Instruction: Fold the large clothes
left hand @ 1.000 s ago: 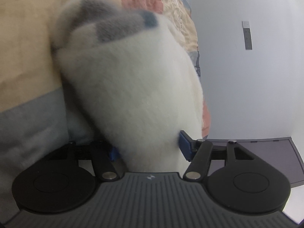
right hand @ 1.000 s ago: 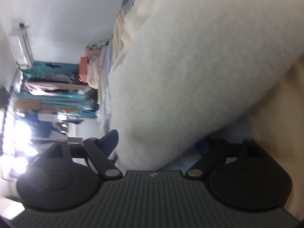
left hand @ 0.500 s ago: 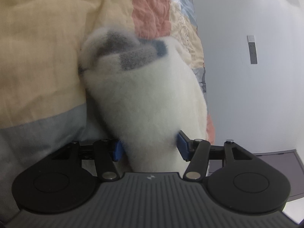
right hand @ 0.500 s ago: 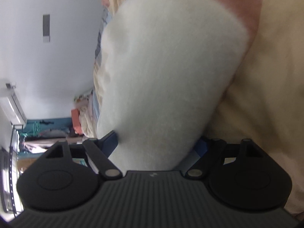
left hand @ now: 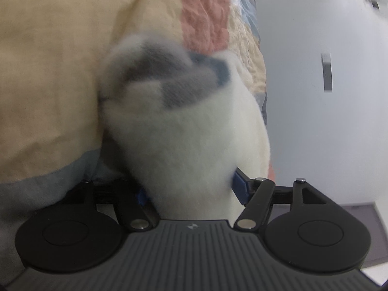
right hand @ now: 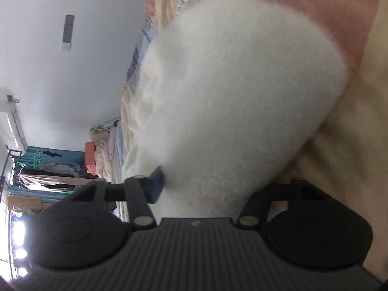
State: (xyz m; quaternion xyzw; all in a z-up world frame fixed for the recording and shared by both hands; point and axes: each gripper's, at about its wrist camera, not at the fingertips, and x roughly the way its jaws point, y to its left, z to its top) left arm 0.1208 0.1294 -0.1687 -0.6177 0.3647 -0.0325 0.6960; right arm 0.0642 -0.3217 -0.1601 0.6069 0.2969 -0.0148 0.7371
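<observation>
Both tongs are deep in fluff right now! In the left wrist view the left gripper (left hand: 189,191) has a thick roll of the white fleece garment (left hand: 191,145) filling the gap between its blue pads (left hand: 238,188); its jaws have just been opening a touch, yet the fleece sits pressed against both pads, so it is clamped on that bundle. The garment runs from the bottom centre up to mid-frame, where a grey and blue patch (left hand: 184,80) shows, blurred. It lies on the patchwork quilt (left hand: 48,60), cream at the left, a coral square at the top. Over in the right wrist view the right gripper (right hand: 198,186) has just been closing, and its one visible blue pad (right hand: 156,181) digs into the fleece (right hand: 237,92), which bulges from bottom centre to the upper right. The other pad is buried. A pale wall (right hand: 60,72) fills the upper left, with a clothes rack (right hand: 43,169) at the lower left.
</observation>
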